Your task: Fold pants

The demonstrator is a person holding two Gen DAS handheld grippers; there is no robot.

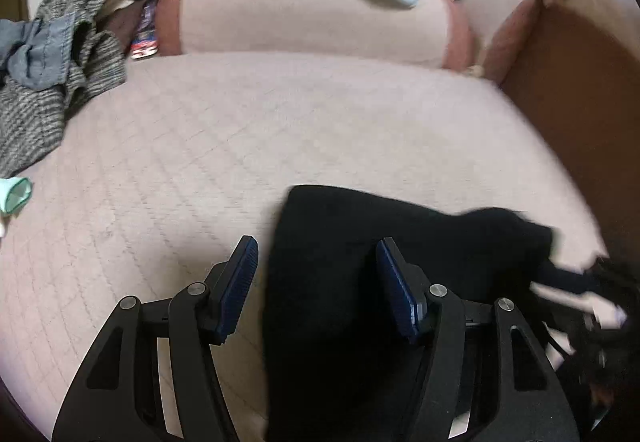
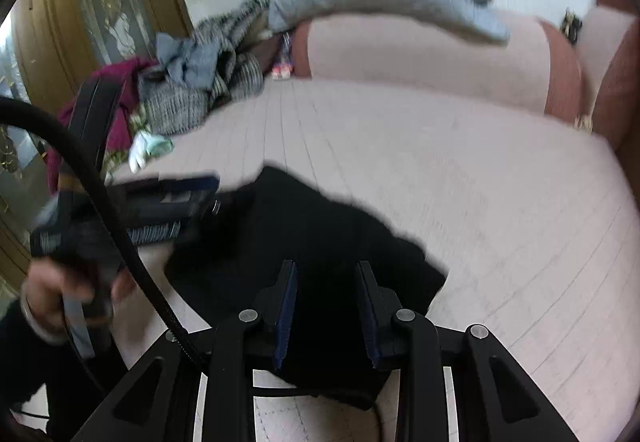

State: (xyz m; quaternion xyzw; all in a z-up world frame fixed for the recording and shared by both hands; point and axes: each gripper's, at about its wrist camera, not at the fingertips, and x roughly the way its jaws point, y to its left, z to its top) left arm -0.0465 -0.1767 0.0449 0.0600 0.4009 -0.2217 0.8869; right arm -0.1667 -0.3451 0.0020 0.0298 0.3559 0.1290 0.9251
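**A:** Start with the left wrist view. Why are your jaws set like that?

**B:** Your left hand-held gripper (image 1: 316,266) is spread wide, and the black pants (image 1: 360,274) lie on the pink quilted bed (image 1: 240,146) with their left edge running up between the two fingers. One blue pad (image 1: 396,290) sits over the cloth, the other over bare quilt. That straddle looks like you are lined up to take the edge, though nothing is pinched yet.

**A:** And the heap at the far left?

**B:** The grey striped clothes (image 1: 48,98) are well apart from the pants, so you have open quilt ahead to fold onto.

**A:** Now the right wrist view.

**B:** Your right hand-held gripper (image 2: 328,306) is also spread, both pads over the near end of the pants (image 2: 304,242), which bunch towards you. I cannot tell whether the pads touch the cloth. The other gripper (image 2: 160,206) is at the pants' left side, blurred.

**A:** So both ends are covered?

**B:** It seems so: one tool at each side would let you lift the cloth evenly. The black cable (image 2: 120,226) crosses near the left one, so watch for snagging.
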